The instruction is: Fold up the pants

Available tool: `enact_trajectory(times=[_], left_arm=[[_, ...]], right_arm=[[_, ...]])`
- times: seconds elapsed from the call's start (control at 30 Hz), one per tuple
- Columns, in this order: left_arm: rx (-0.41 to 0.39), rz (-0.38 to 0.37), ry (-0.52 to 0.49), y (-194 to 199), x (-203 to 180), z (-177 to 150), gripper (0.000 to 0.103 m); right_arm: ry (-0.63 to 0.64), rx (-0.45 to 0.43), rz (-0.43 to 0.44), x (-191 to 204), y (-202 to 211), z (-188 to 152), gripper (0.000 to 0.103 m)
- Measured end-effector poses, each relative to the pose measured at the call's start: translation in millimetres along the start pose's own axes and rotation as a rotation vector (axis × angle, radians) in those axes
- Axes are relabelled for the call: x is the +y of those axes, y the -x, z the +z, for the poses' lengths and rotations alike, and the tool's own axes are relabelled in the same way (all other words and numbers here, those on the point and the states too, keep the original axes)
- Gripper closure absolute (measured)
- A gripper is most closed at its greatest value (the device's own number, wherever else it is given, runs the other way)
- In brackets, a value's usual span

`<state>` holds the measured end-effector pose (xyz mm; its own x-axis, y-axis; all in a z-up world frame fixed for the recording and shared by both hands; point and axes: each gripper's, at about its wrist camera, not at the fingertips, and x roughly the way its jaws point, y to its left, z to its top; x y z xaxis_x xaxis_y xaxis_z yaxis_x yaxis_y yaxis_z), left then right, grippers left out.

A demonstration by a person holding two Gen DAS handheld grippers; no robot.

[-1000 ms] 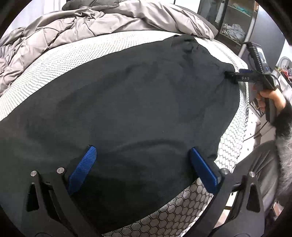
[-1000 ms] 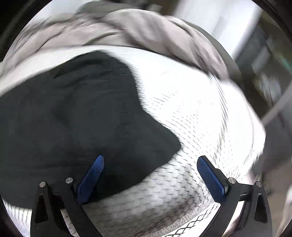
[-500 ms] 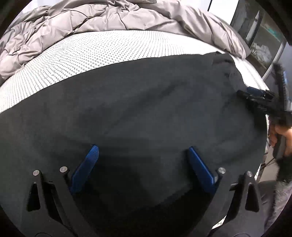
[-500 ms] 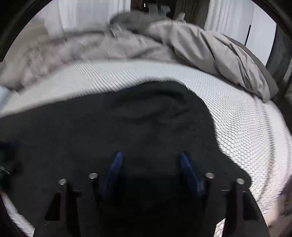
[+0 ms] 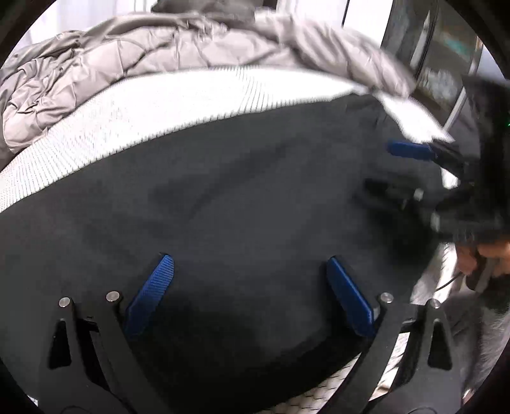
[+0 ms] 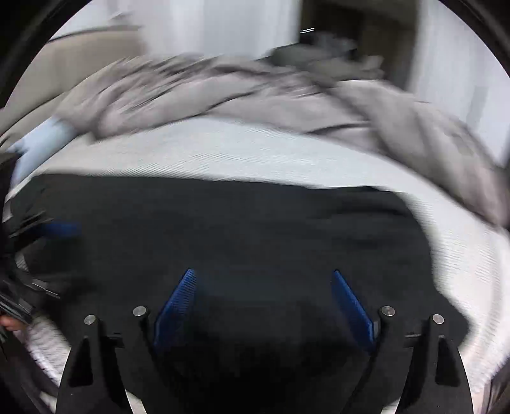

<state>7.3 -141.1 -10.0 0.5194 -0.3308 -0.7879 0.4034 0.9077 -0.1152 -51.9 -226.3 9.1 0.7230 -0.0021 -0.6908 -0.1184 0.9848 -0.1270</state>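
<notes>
A white mattress point(image 5: 134, 127) with a fine woven texture fills both views, and one crumpled grey quilt point(image 5: 127, 57) is heaped along its far side, across the top of each frame. In the left wrist view, dark shelving point(image 5: 436, 63) stands in the upper right, behind the bed. In the right wrist view, pale curtains point(image 6: 223, 25) hang at upper centre, a beige headboard or cushion sits at upper left, and a light blue cloth point(image 6: 41, 143) shows at the left edge; this view is blurred.

One pair of black pants point(image 5: 239, 207) lies spread flat on the mattress, covering the middle and lower part of both frames.

Two grippers are visible. The left gripper point(image 5: 248, 286) is at the bottom of its own view, its two blue pads wide apart over the pants and clamping nothing. The right gripper point(image 6: 264, 302) sits at the bottom of its view, over the pants; its jaws are opening, with only flat fabric beneath them and nothing pinched. In the left wrist view it also appears at the right edge, one blue pad point(image 5: 411, 149) above the pants' edge, with a hand point(image 5: 491, 254) on its handle at lower right.
</notes>
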Motion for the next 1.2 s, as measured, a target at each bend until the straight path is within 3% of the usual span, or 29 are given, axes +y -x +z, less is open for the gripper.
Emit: enact_trajectory(times=[0.07, 0.1, 0.17, 0.27, 0.4, 0.53, 0.63, 0.73, 0.8, 0.93, 1.03, 1.13, 1.2], left_arm=[[0.009, 0.012, 0.005, -0.2, 7.2, -7.6, 0.006], [0.012, 0.022, 0.0, 3.3, 13.3, -10.1, 0.006], [0.001, 0.057, -0.014, 16.4, 29.7, -20.0, 0.006], [-0.006, 0.117, 0.006, 36.1, 67.7, -40.3, 0.006], [0.001, 0.155, 0.092, 58.4, 116.6, -61.4, 0.006], [-0.021, 0.195, 0.15, 76.0, 144.4, -62.0, 0.006], [-0.095, 0.146, 0.24, 85.6, 157.3, -49.3, 0.006], [-0.065, 0.129, 0.282, 66.9, 155.8, -32.4, 0.006], [-0.013, 0.125, 0.256, 45.7, 145.7, -19.9, 0.006], [0.069, 0.226, 0.141, 17.0, 123.1, -17.8, 0.006], [0.058, 0.223, 0.134, 25.9, 132.9, -28.7, 0.006], [0.048, 0.23, 0.158, 35.9, 146.2, -43.8, 0.006], [0.034, 0.221, 0.165, 45.2, 153.4, -50.6, 0.006]], right_arm=[[0.079, 0.062, 0.069, 38.4, -20.3, -1.2, 0.015], [0.143, 0.11, 0.061, 55.5, -31.6, -4.8, 0.015], [0.207, 0.108, 0.019, 63.2, -36.8, -11.1, 0.014], [0.128, 0.132, 0.031, 38.3, -33.2, -14.6, 0.01], [0.037, 0.156, -0.094, -3.2, -27.1, -25.9, 0.007], [-0.044, 0.152, -0.138, -16.5, -14.8, -30.4, 0.006], [-0.014, 0.099, -0.07, 6.1, -6.1, -19.5, 0.006], [0.049, 0.085, 0.041, 52.3, -11.3, -1.1, 0.006], [0.107, 0.1, 0.095, 81.3, -25.4, 12.8, 0.006], [0.203, 0.178, 0.139, 137.6, -56.8, 27.8, 0.006], [0.208, 0.192, 0.113, 123.2, -69.5, 32.1, 0.006], [0.127, 0.204, -0.051, 74.3, -70.5, 29.6, 0.005], [0.05, 0.222, -0.116, 45.9, -67.8, 23.6, 0.002]])
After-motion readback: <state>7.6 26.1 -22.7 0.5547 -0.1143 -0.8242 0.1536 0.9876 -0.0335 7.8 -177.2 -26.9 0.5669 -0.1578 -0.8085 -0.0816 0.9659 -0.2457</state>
